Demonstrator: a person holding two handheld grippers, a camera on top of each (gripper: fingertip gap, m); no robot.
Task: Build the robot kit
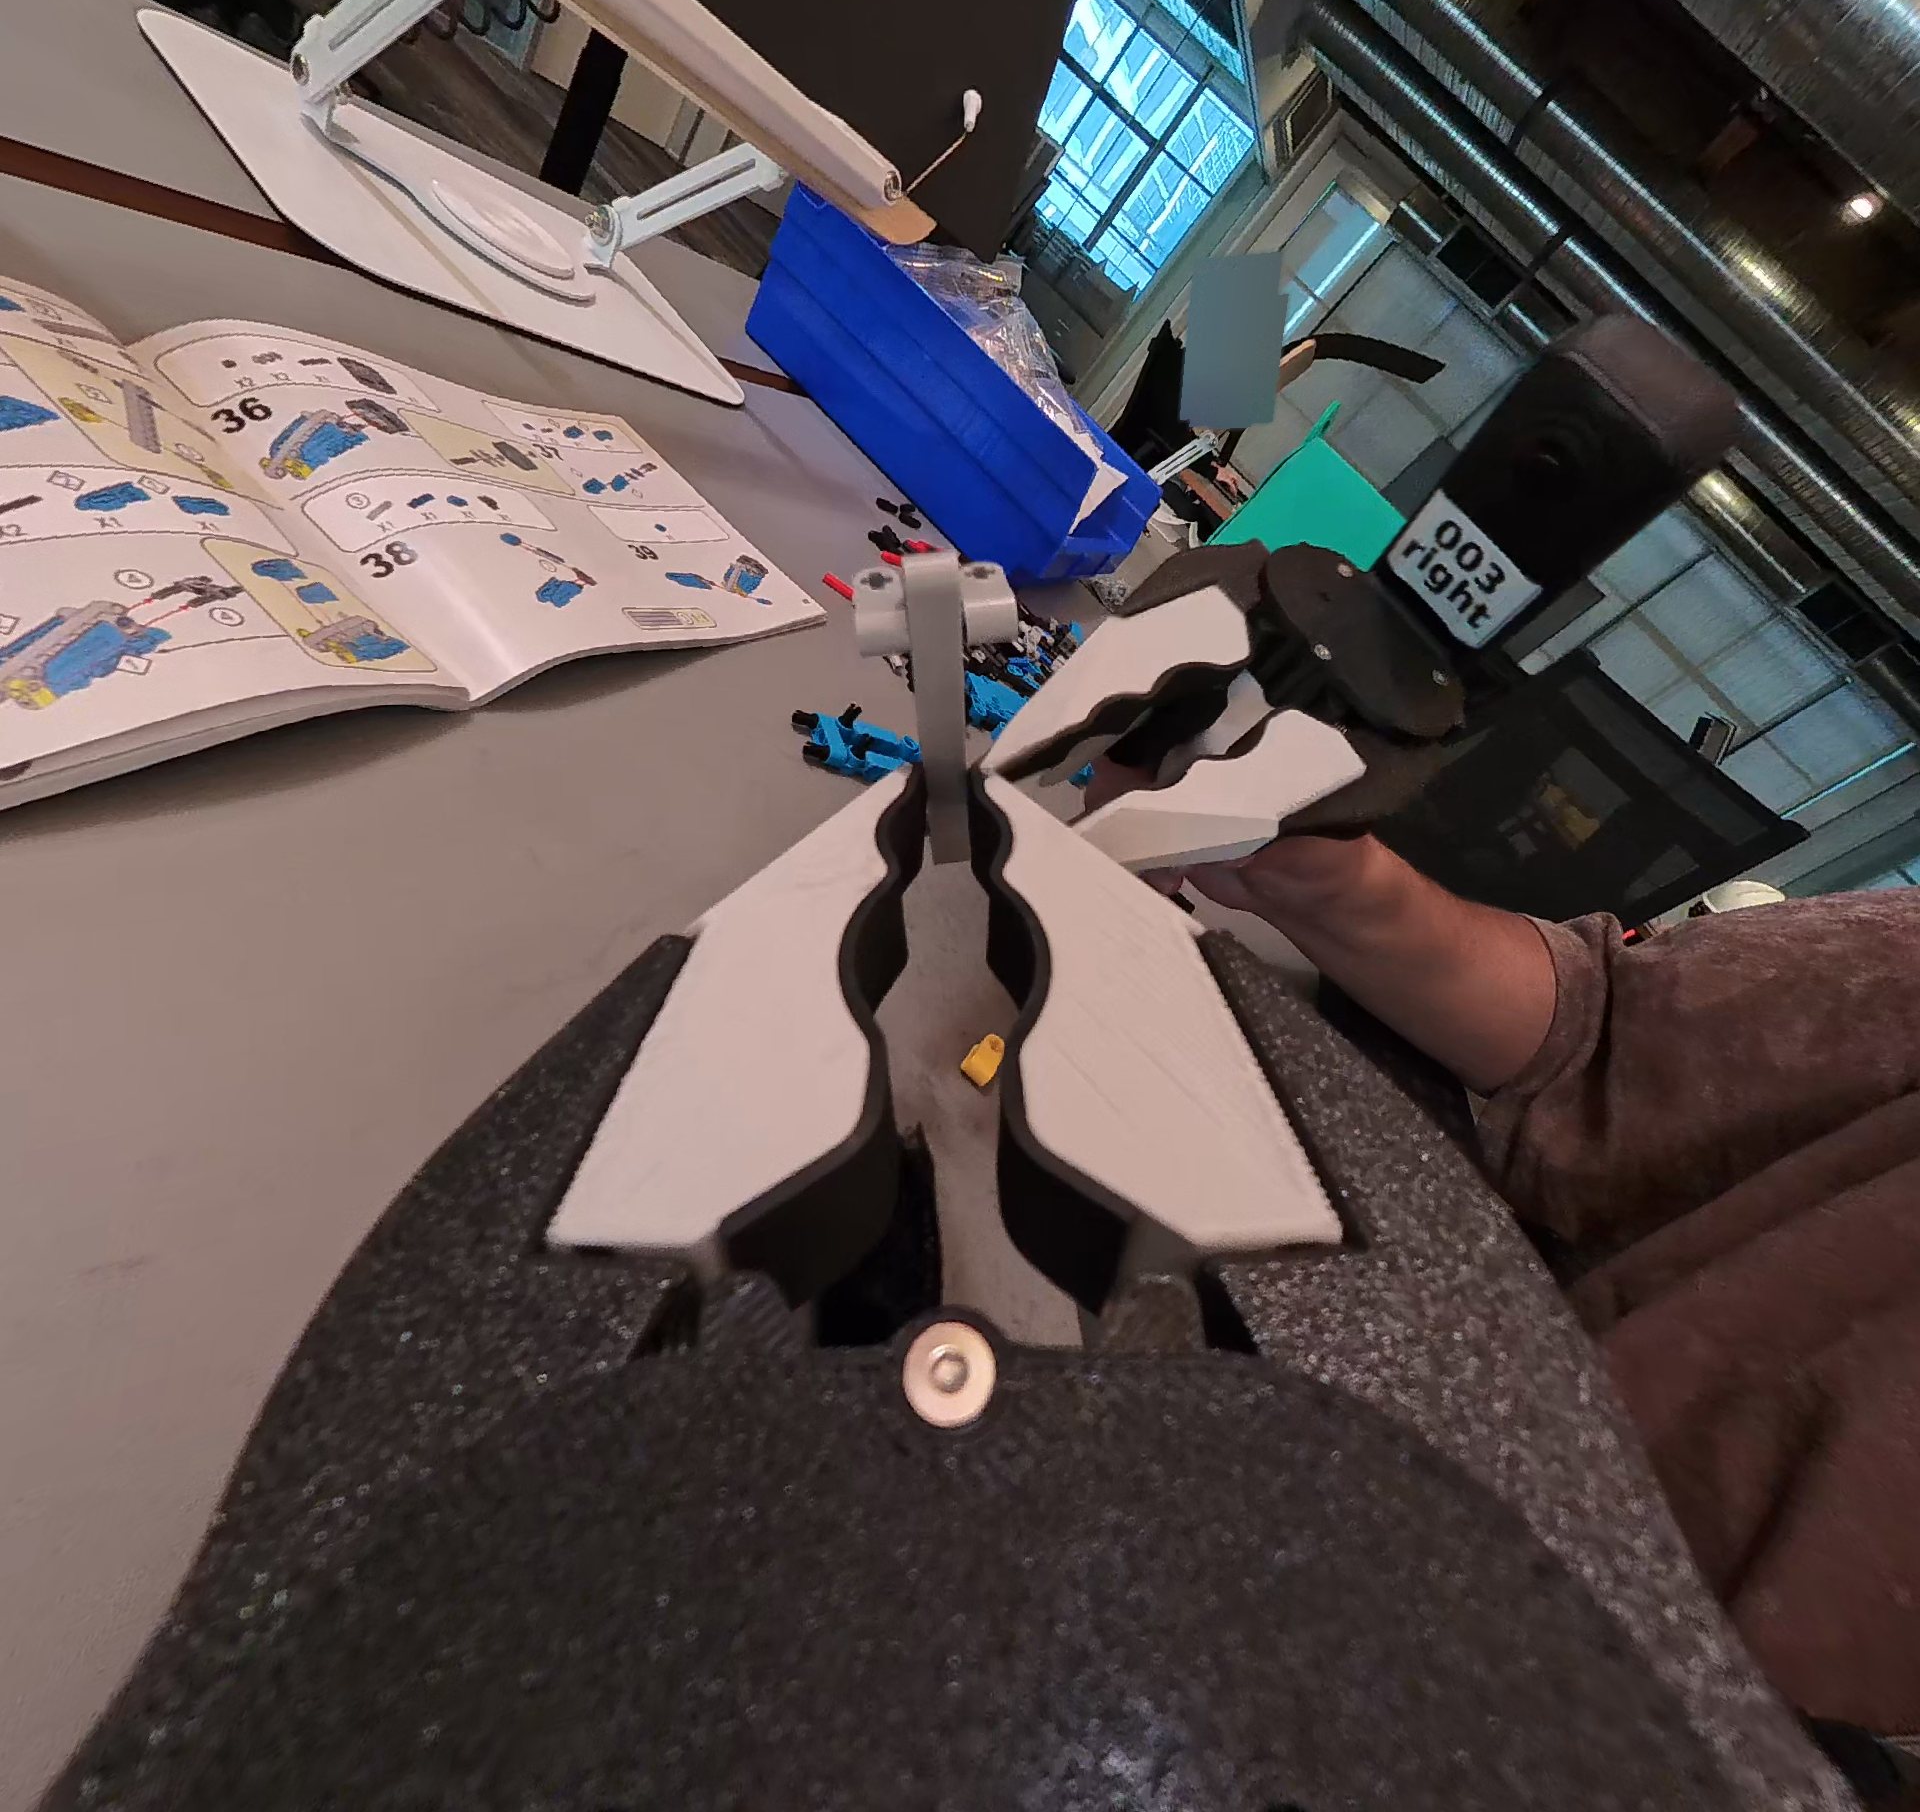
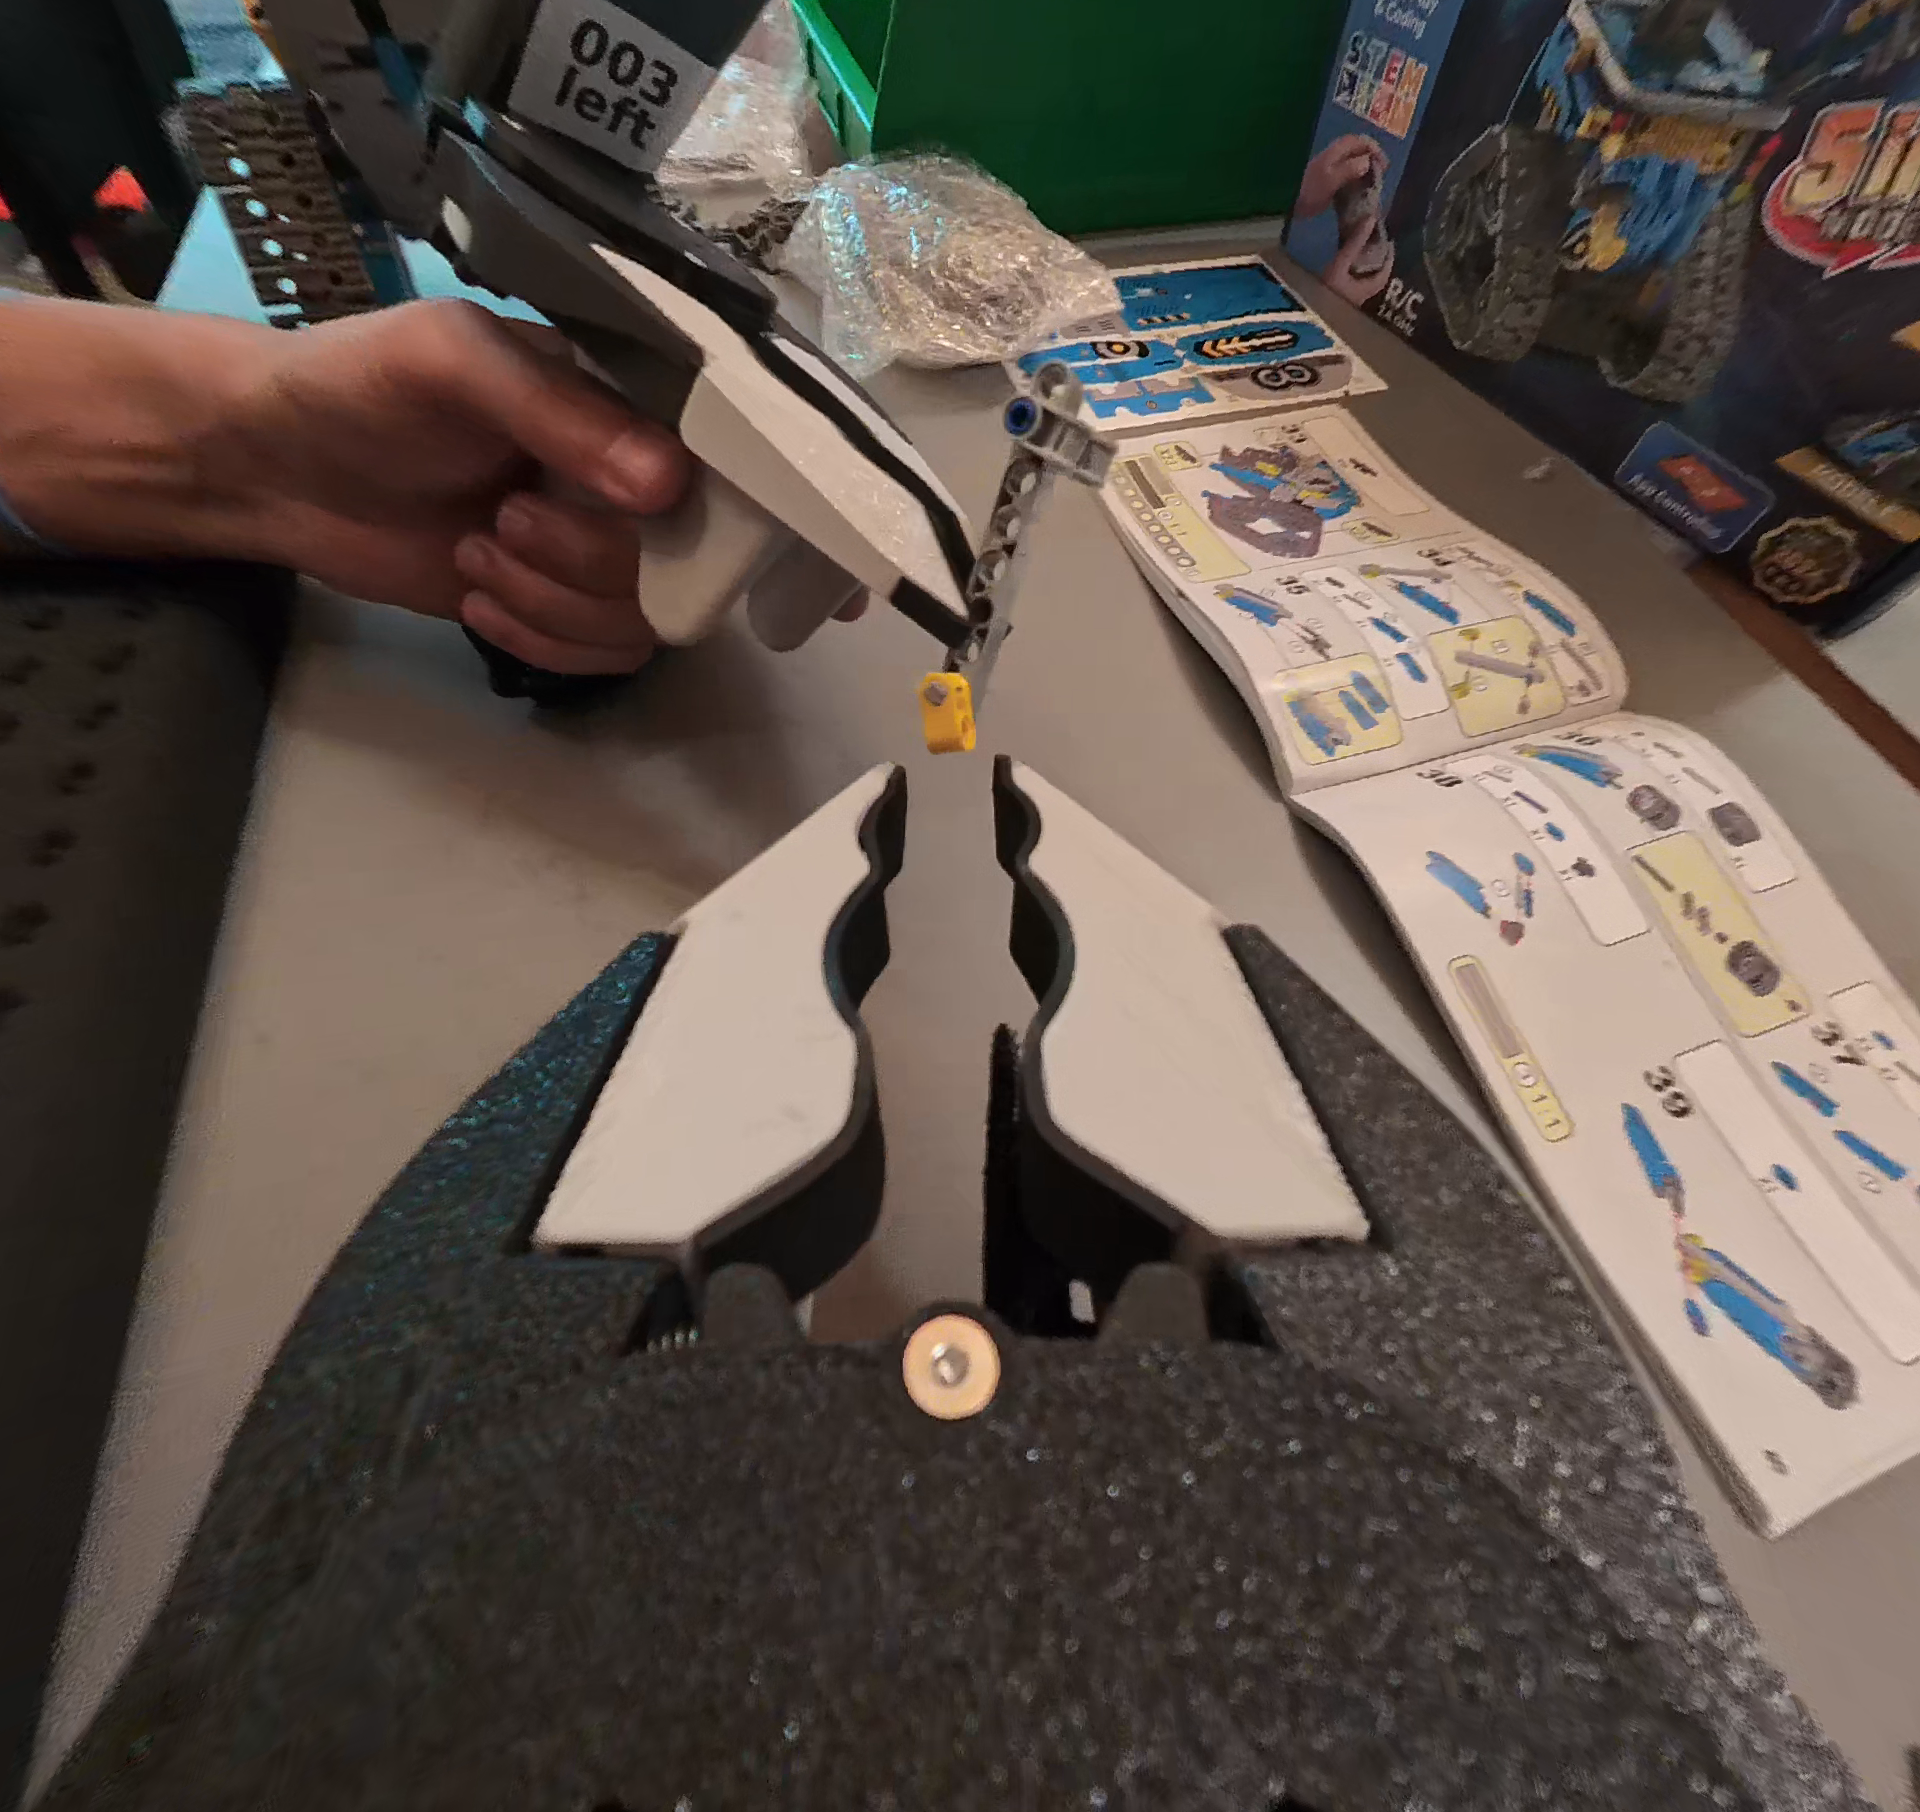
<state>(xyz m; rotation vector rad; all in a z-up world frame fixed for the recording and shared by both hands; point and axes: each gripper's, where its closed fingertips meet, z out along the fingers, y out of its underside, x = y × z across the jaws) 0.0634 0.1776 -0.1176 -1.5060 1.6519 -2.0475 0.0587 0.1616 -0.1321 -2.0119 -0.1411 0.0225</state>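
Observation:
My left gripper is shut on a thin grey holed beam. The beam stands out past the fingertips and carries a grey connector at its far end. A small yellow connector sits at the beam's near end, between the fingers. In the right wrist view a hand holds the left gripper above the table, with the beam tilted and the yellow connector at its lower end. My right gripper is open and empty, its tips just short of the yellow connector. It also shows in the left wrist view.
An open instruction booklet lies on the grey table, beside a sticker sheet, plastic bags, a green bin and a toy box. A blue bin, a white stand and loose blue parts lie beyond. The tips of both grippers are at nearly the same place.

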